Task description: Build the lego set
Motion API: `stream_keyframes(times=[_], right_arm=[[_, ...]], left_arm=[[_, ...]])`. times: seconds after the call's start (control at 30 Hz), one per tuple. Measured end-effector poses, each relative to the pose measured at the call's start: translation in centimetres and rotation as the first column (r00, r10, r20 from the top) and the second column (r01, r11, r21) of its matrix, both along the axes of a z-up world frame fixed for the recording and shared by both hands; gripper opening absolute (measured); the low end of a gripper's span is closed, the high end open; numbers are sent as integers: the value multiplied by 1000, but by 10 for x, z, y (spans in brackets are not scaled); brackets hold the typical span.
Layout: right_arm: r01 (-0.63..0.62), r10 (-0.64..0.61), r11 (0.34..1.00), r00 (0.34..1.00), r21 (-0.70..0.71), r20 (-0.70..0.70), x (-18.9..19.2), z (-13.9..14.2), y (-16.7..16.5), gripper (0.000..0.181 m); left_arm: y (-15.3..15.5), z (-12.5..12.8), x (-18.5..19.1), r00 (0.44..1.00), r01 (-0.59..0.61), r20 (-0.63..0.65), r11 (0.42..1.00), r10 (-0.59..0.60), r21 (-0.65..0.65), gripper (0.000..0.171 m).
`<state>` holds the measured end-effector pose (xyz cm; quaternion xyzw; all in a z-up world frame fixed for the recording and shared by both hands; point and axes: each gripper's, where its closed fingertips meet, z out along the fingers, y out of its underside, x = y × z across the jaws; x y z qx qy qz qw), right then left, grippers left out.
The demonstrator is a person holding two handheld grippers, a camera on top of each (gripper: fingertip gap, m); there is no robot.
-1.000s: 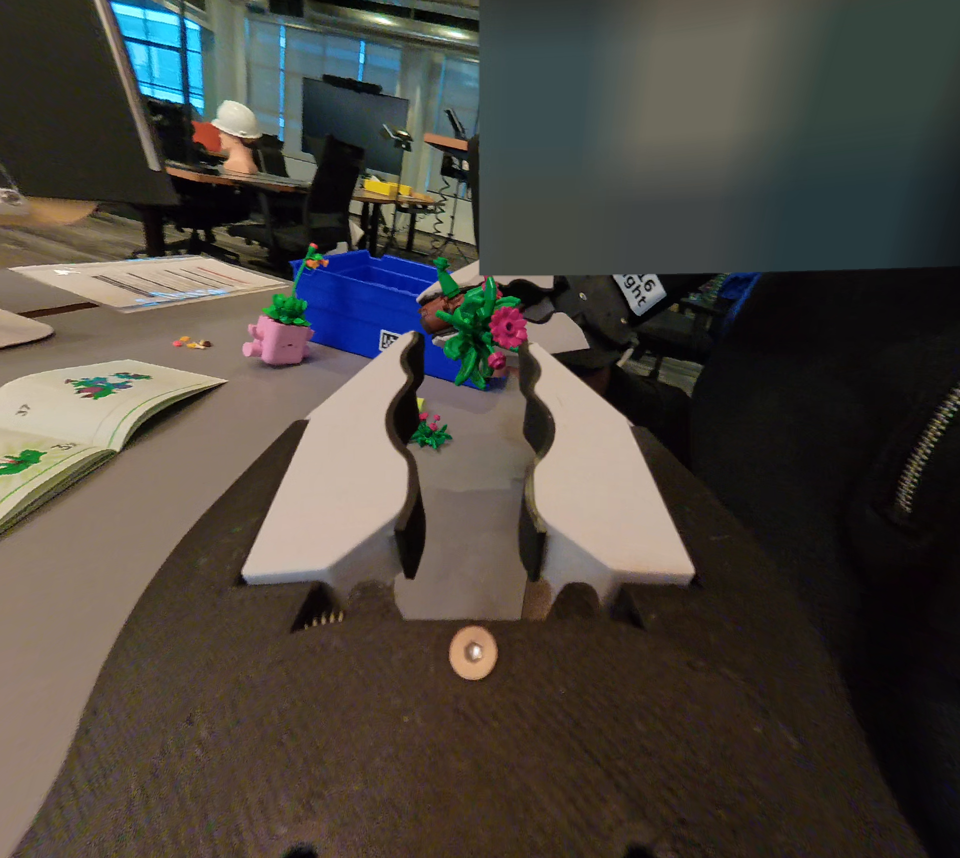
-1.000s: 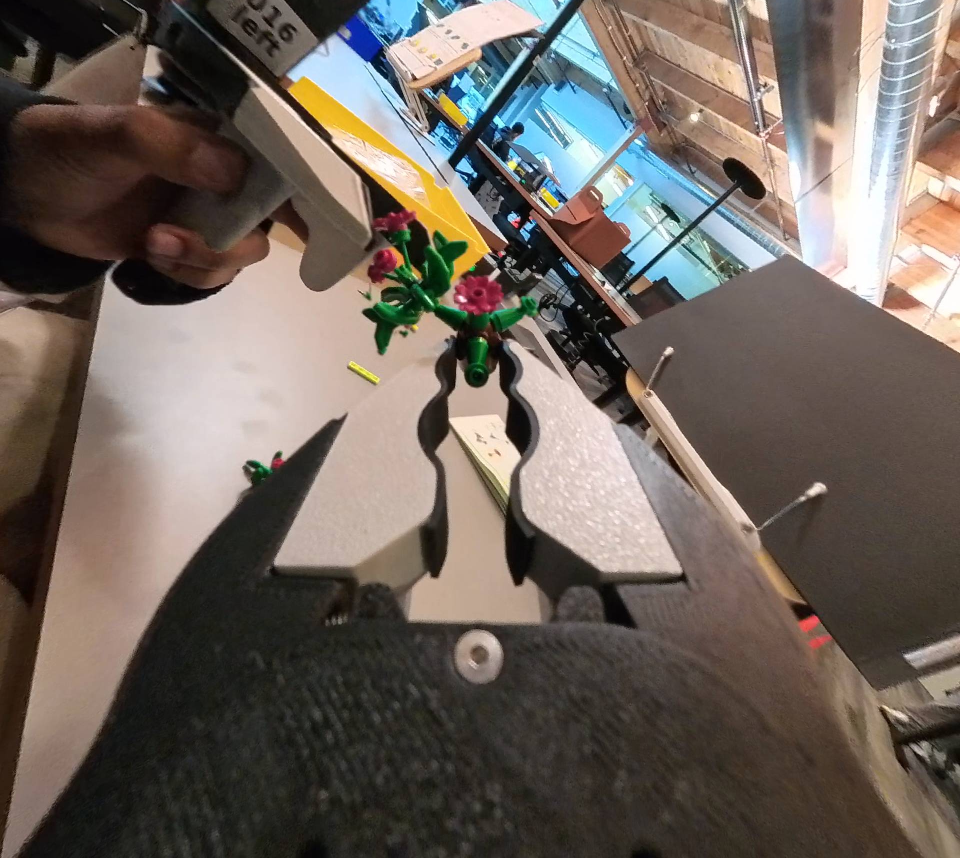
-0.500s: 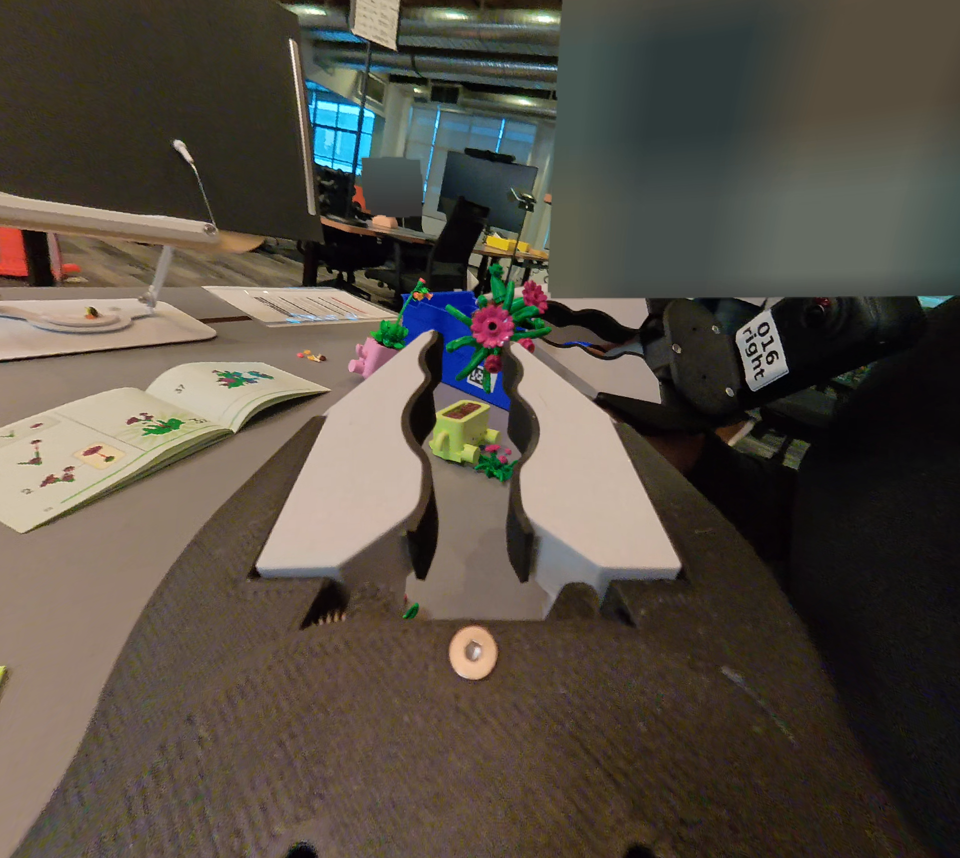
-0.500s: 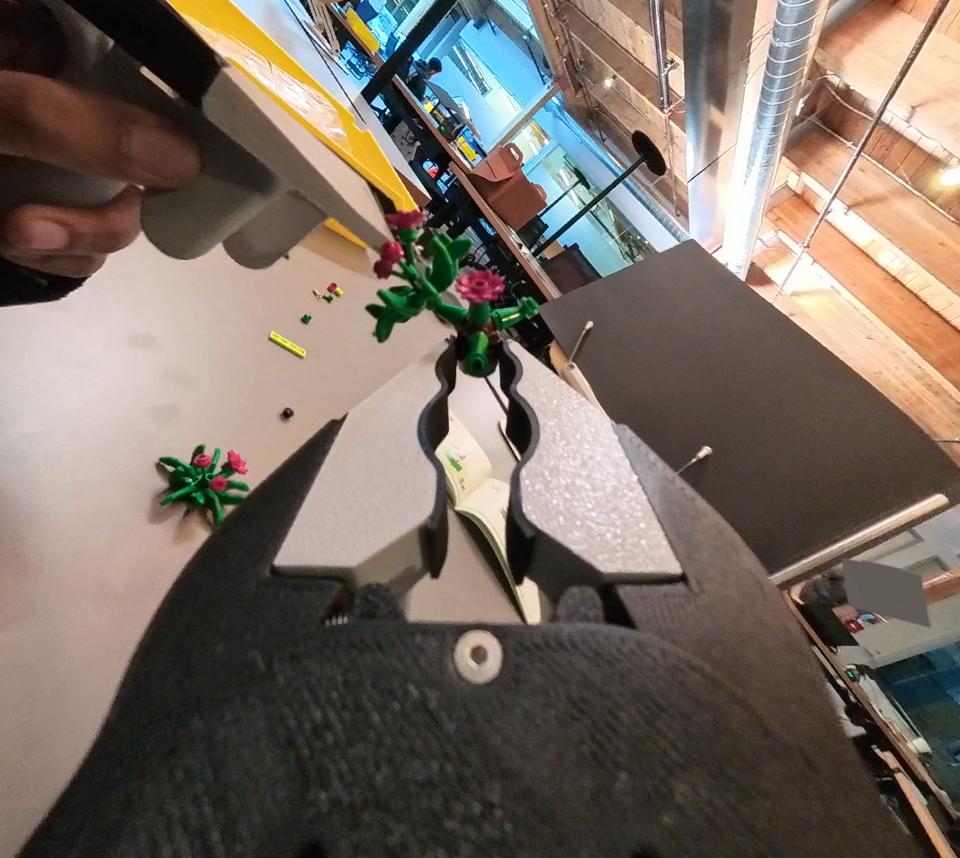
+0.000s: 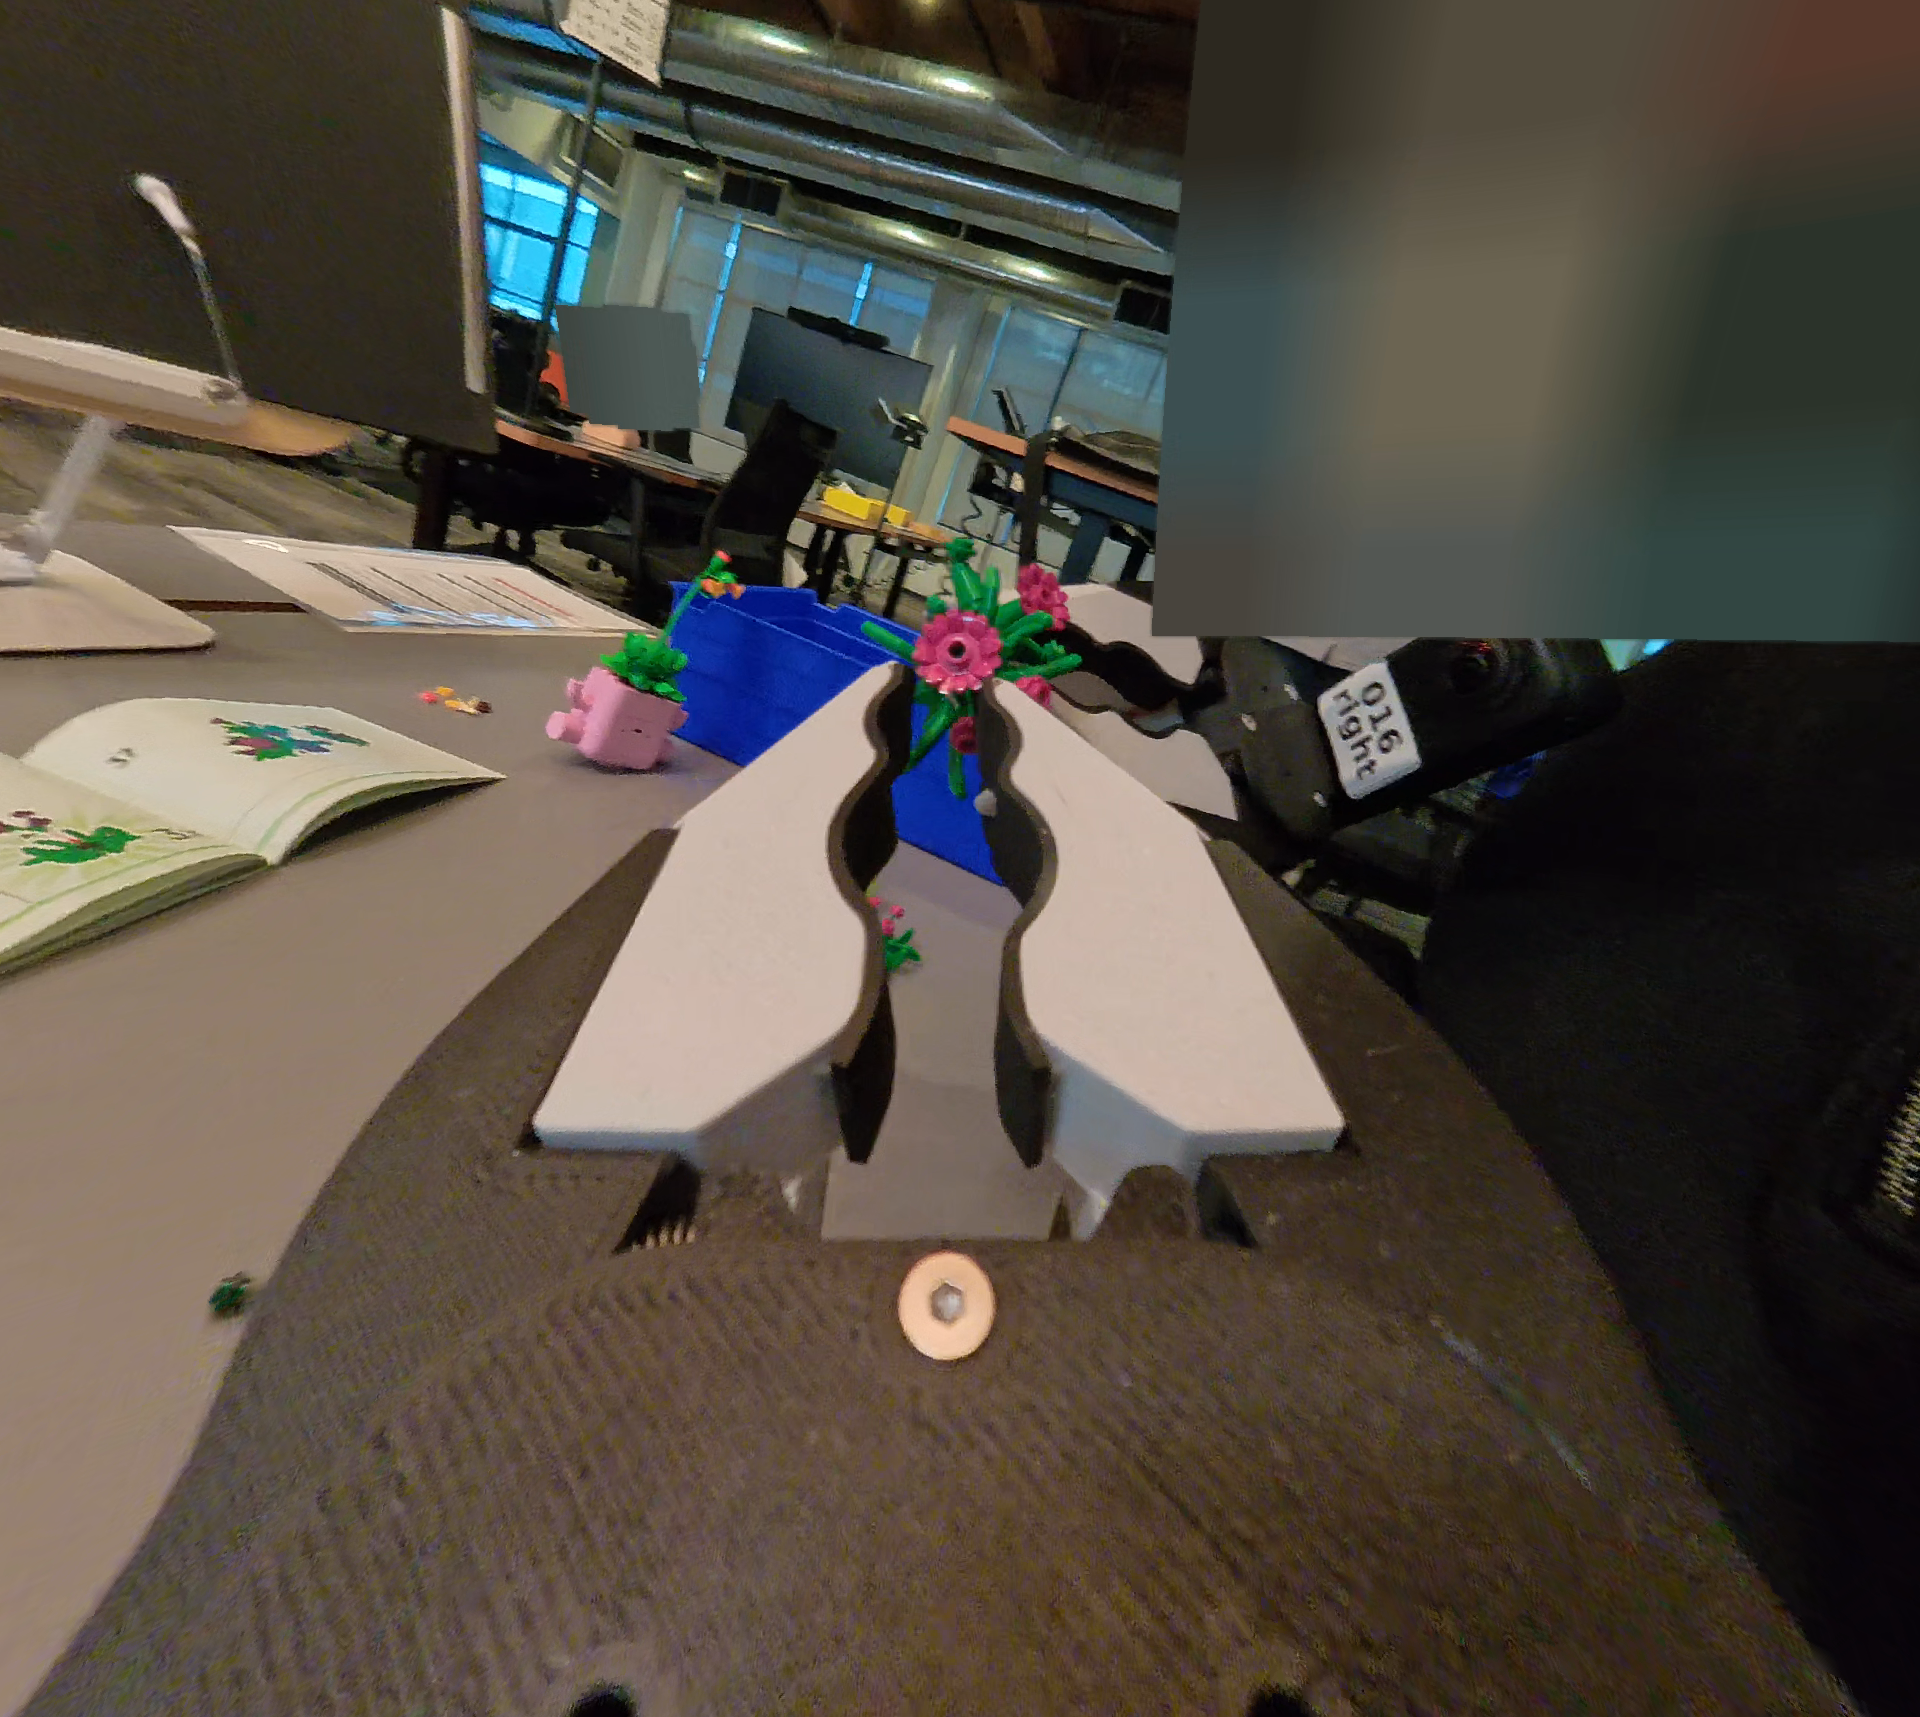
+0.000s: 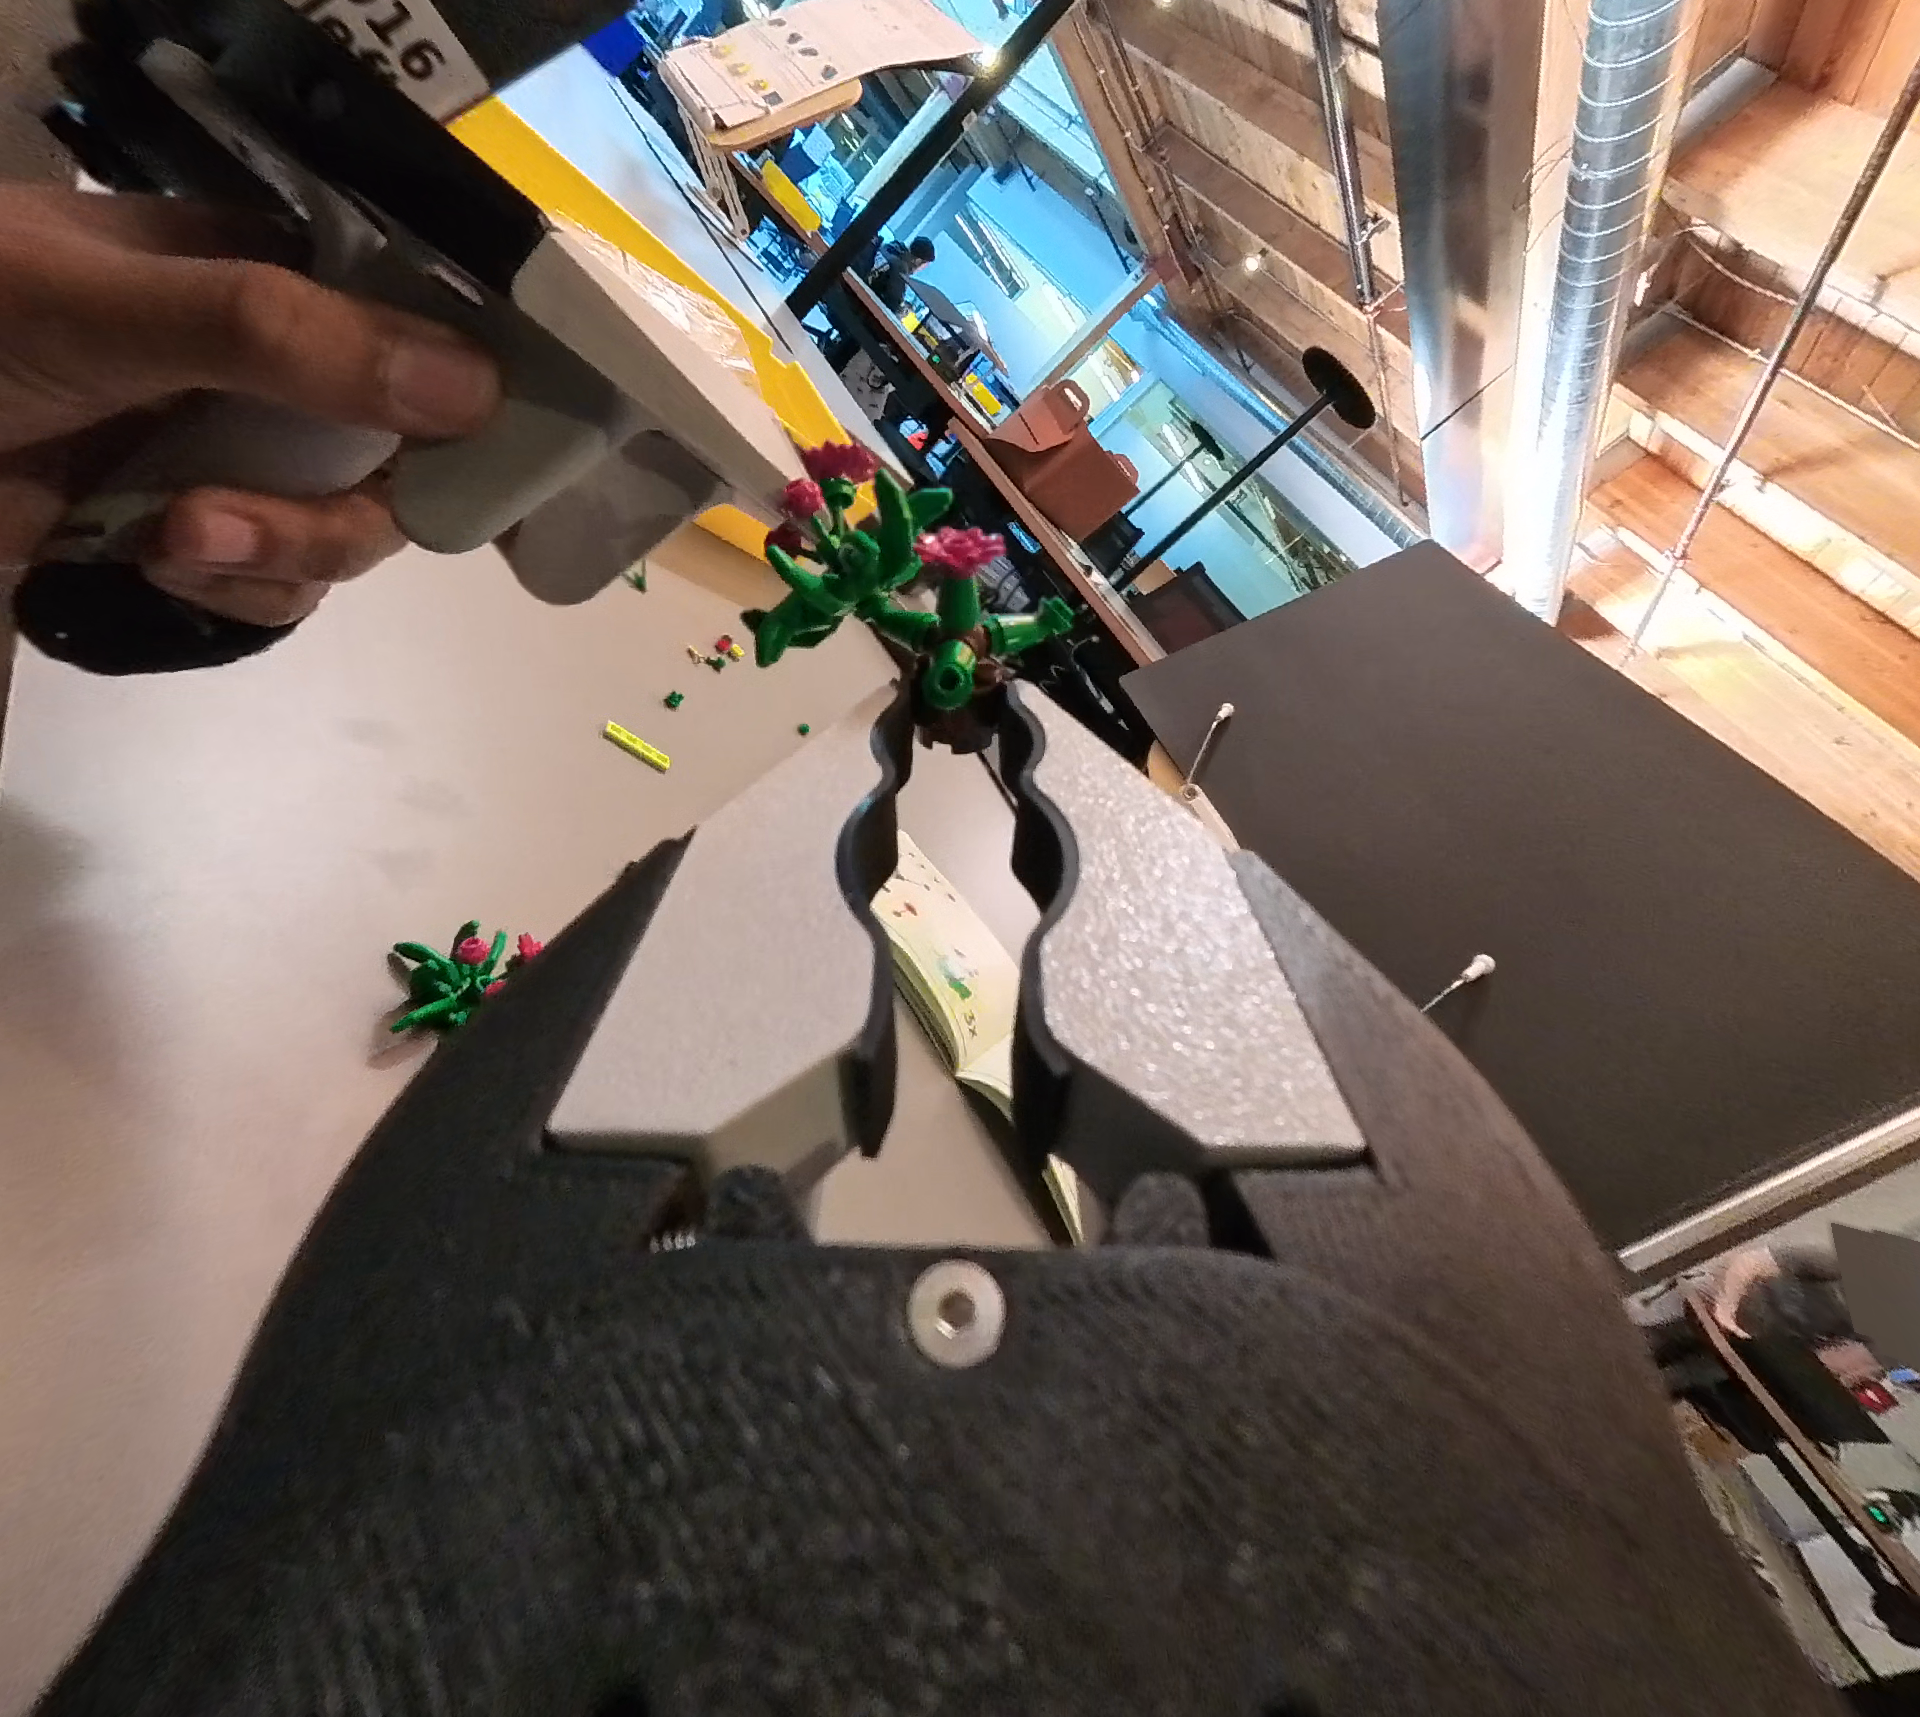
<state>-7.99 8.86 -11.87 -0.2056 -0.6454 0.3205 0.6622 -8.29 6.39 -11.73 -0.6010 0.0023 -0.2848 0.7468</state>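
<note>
A lego flower plant (image 5: 956,649) with green leaves and magenta blooms is held up above the grey table. My right gripper (image 6: 951,711) is shut on its brown base, and the leaves and blooms (image 6: 883,576) stick out beyond the tips. In the left wrist view the right gripper (image 5: 1070,680) reaches in from the right. My left gripper (image 5: 945,701) has its jaws narrowed onto the plant's leaves and stems from the opposite side. In the right wrist view the left gripper (image 6: 774,504), held by a hand, touches the upper blooms.
A pink lego pot (image 5: 618,722) with a plant stands before a blue bin (image 5: 790,670). An open instruction booklet (image 5: 208,794) lies at the left. A small flower sprig (image 6: 457,981), a lime strip (image 6: 636,745) and loose bits (image 6: 717,651) lie on the table. A dark monitor (image 5: 208,109) stands behind.
My left gripper moved up to the plant and its jaws narrowed from wide open onto the leaves. My right gripper kept hold of the plant's base and tilted a little.
</note>
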Motion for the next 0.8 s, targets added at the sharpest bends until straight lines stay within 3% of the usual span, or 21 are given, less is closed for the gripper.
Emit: stream_keyframes(times=[0.8], right_arm=[[-98,93,993,993,-68,-66,7,8,-7,13]], left_arm=[[-6,7,11,999,43,-30,998,-42,37,8]])
